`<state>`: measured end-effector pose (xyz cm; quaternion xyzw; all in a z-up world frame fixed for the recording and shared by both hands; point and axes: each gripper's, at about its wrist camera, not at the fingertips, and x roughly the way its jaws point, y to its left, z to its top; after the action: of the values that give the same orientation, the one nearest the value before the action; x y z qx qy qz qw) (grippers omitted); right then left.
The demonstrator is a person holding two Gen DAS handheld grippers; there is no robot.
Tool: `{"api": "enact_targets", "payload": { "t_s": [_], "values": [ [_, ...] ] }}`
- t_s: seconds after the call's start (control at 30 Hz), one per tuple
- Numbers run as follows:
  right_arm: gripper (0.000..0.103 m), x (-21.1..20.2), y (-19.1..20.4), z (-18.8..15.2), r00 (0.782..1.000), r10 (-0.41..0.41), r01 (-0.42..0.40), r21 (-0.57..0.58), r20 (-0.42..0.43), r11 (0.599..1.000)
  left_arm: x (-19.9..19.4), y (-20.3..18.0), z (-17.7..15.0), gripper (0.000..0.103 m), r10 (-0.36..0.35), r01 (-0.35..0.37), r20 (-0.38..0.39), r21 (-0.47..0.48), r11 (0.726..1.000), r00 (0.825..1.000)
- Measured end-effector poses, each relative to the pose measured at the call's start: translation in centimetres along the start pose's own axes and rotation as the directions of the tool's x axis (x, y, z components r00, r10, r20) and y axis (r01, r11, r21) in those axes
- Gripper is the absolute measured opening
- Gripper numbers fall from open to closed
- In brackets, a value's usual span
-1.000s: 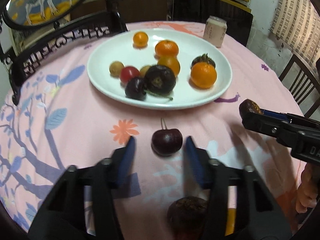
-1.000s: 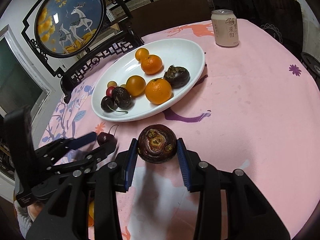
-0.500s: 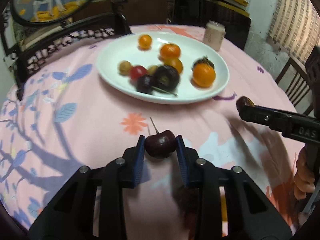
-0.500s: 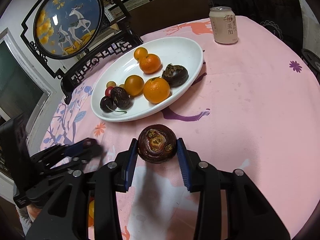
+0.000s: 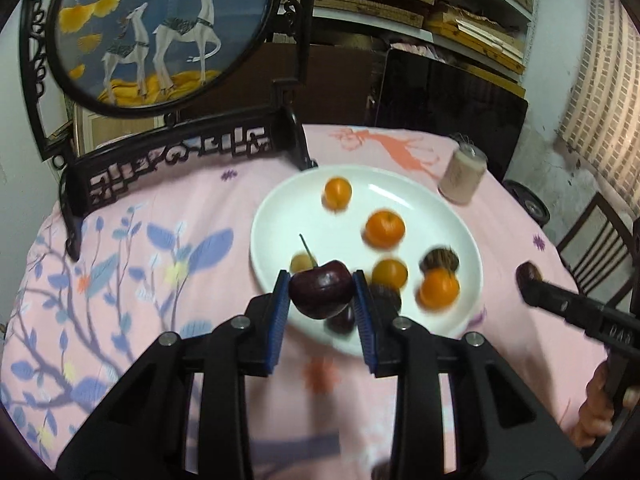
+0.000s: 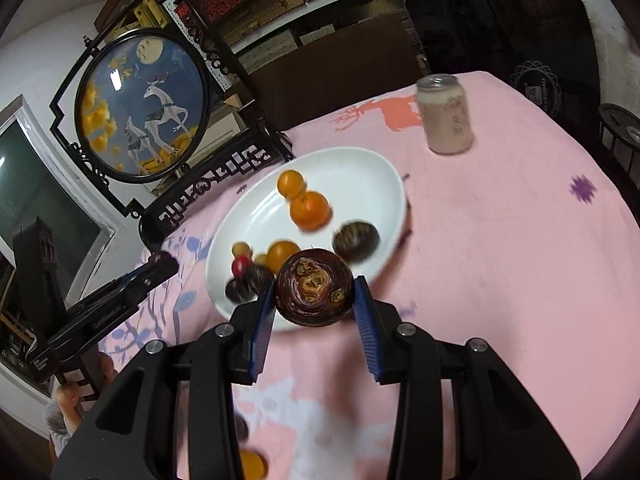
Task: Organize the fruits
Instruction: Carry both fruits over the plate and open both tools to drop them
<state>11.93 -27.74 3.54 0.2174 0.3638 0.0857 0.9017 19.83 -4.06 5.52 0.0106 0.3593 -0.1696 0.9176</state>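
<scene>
My left gripper (image 5: 321, 292) is shut on a dark red cherry (image 5: 322, 294) with its stem up, held in the air over the near rim of the white plate (image 5: 276, 216). My right gripper (image 6: 314, 294) is shut on a dark brown water chestnut (image 6: 315, 293), lifted above the plate's (image 6: 360, 176) near edge. On the plate lie several oranges (image 5: 385, 228), a dark chestnut (image 5: 439, 260), a small red fruit (image 6: 239, 266) and dark cherries (image 6: 236, 290). The right gripper also shows at the right of the left wrist view (image 5: 528, 276); the left gripper shows at the left of the right wrist view (image 6: 160, 262).
A drink can (image 6: 444, 118) stands on the pink tablecloth beyond the plate. A black-framed round deer screen (image 5: 160, 28) stands at the table's back left. An orange fruit (image 6: 252, 464) lies on the cloth near me. A chair (image 5: 596, 240) is at the right.
The left gripper closed on the cherry and lifted it off the cloth toward the plate. The right gripper rose with the water chestnut toward the plate.
</scene>
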Motion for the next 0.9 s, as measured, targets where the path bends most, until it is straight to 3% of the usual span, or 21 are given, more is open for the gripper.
{"api": "enact_targets", "payload": {
  "t_s": [0.33,0.37,0.43,0.47,0.63,0.9],
  "values": [
    [0.040,7.6,2.9,3.3,0.997,-0.036,0.029,-0.111,-0.061,0.993,7.7,0.1,2.8,0.032,-0.013,0.012,-0.062,-0.014,1.000,0.998],
    [0.040,8.0,2.9,3.4,0.997,-0.042,0.035,-0.119,-0.064,0.992,8.6,0.1,2.7,0.034,-0.016,0.014,-0.086,-0.013,1.000,0.996],
    [0.045,8.7,2.7,3.4,0.997,-0.050,0.043,-0.116,-0.066,0.992,9.5,0.2,2.3,0.052,-0.013,0.012,-0.110,-0.006,1.000,0.994],
    [0.048,9.0,2.3,3.4,0.997,-0.044,0.038,-0.105,-0.061,0.994,9.7,0.4,2.1,0.061,-0.007,0.006,-0.111,-0.004,1.000,0.994],
    [0.050,8.7,1.5,3.3,0.998,-0.026,0.022,-0.072,-0.059,0.997,8.8,1.1,2.0,0.061,-0.033,0.029,-0.098,-0.041,0.999,0.995],
    [0.050,4.6,2.9,2.2,0.999,-0.018,0.016,-0.084,-0.028,0.996,5.7,1.7,0.9,0.064,0.002,-0.008,-0.073,-0.074,0.997,0.997]
  ]
}}
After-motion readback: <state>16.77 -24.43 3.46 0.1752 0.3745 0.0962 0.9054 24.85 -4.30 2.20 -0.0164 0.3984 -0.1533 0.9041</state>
